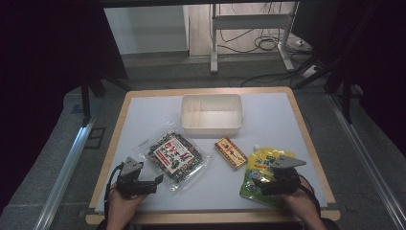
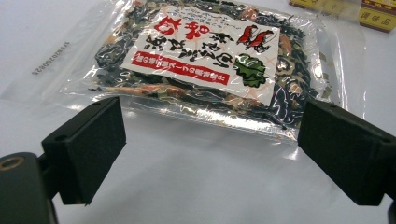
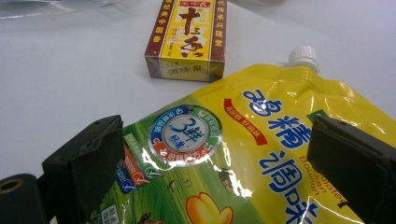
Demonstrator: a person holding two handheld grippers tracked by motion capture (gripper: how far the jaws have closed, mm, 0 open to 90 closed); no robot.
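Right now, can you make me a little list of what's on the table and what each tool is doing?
Table: white top, wood edge
Bin: white, far middle, nothing seen inside
Clear bag: dark dried bits, white label, lying flat
Small box: yellow and red, between the bag and the pouch
Yellow pouch: white cap, lying flat
Left tool: open, just short of the clear bag
Right tool: open, over the pouch, not gripping

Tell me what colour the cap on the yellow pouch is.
White. The cap on the yellow pouch shows best in the right gripper view.

Box [image 1: 230,153] between packet [image 1: 173,156] and pouch [image 1: 262,172]
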